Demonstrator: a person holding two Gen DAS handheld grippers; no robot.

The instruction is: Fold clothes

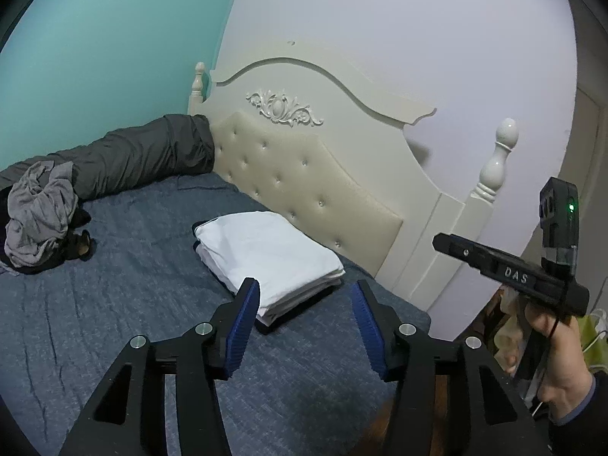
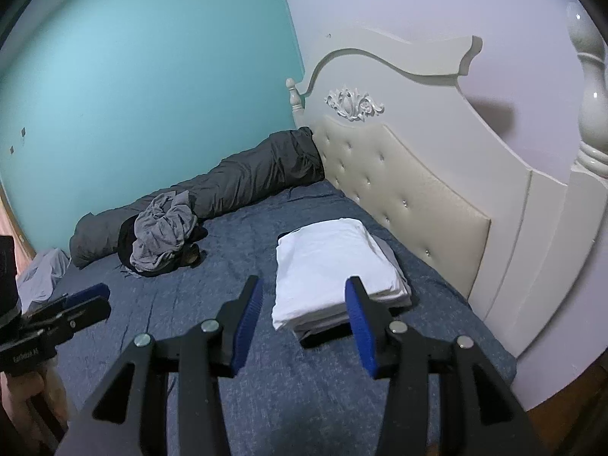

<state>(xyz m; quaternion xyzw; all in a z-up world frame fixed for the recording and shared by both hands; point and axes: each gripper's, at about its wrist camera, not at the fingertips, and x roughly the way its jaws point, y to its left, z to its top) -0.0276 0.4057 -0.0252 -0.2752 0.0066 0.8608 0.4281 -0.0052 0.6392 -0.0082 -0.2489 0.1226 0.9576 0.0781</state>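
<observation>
While near headboard [image 1: 304, 174], folded stack [image 1: 269, 254].

Soft, even room light, a bit dim and bluish. Dark round corners in both views, with straight lines bent near the edges. Small shadows on the headboard [image 1: 304, 174] beyond the jaws. Slightly grainy all over. Green light glowing right of the jaws.

Folded white stack [image 1: 266, 254] flat on blue bed [image 1: 133, 323] near headboard, crumpled grey heap [image 1: 38, 212] unfolded, well apart by the wall
</observation>
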